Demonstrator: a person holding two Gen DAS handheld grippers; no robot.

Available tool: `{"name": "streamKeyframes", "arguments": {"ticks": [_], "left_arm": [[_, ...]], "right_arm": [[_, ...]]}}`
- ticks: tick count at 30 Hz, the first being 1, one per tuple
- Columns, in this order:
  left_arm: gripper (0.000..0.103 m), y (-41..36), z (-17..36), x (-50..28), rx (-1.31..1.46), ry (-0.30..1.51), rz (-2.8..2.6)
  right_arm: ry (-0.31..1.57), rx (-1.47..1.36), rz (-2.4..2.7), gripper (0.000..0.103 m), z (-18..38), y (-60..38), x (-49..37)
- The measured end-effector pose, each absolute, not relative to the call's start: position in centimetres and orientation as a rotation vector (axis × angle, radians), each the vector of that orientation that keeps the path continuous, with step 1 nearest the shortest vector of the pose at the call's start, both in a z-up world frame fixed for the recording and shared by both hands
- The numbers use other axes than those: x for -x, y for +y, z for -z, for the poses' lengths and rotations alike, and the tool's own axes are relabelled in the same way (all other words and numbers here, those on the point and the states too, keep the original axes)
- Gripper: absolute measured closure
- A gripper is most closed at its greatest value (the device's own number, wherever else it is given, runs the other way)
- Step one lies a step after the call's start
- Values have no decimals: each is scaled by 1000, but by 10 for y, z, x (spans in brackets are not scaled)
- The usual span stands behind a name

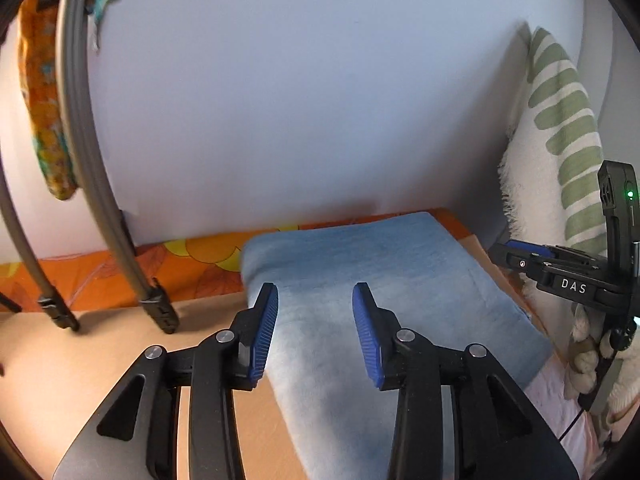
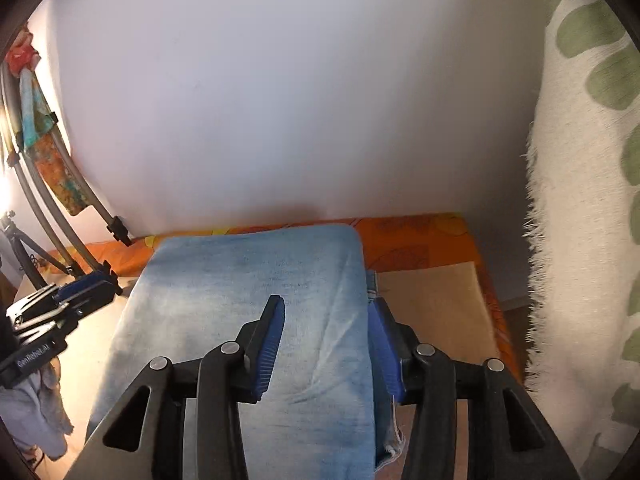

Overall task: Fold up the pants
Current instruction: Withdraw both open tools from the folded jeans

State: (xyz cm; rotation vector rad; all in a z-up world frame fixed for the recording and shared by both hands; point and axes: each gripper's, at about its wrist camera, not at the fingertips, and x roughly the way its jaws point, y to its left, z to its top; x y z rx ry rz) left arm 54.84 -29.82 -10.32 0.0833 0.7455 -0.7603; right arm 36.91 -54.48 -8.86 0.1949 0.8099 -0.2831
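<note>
Light blue denim pants point(image 1: 376, 280) lie folded in a long strip on a tan table point(image 1: 100, 344); they also show in the right wrist view point(image 2: 248, 292). My left gripper point(image 1: 315, 324) is open, its blue pads just above the pants' left part, holding nothing. My right gripper point(image 2: 326, 340) is open and straddles the pants' right edge, one finger point(image 2: 272, 340) over the denim and the other finger point(image 2: 384, 344) beside the edge. The right gripper also shows in the left wrist view point(image 1: 516, 254), and the left gripper in the right wrist view point(image 2: 86, 286).
An orange flowered cloth point(image 1: 192, 268) lines the table's far edge against a white wall. Grey curved stand legs point(image 1: 104, 184) rest at the left. A cream and green fringed textile point(image 2: 580, 200) hangs at the right. A tripod point(image 2: 24, 252) stands far left.
</note>
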Motion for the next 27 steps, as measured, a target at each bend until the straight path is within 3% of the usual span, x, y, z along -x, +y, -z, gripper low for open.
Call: {"name": "streamKeyframes", "arguments": {"ticks": [15, 23, 27], "left_arm": [[66, -238, 37, -499, -86, 715, 798], [66, -196, -7, -454, -74, 657, 829], [48, -174, -21, -428, -74, 622, 836]], "right_arm": [[740, -195, 301, 50, 25, -495, -294], [646, -141, 322, 37, -38, -430, -242], [623, -121, 363, 34, -53, -397, -219]]}}
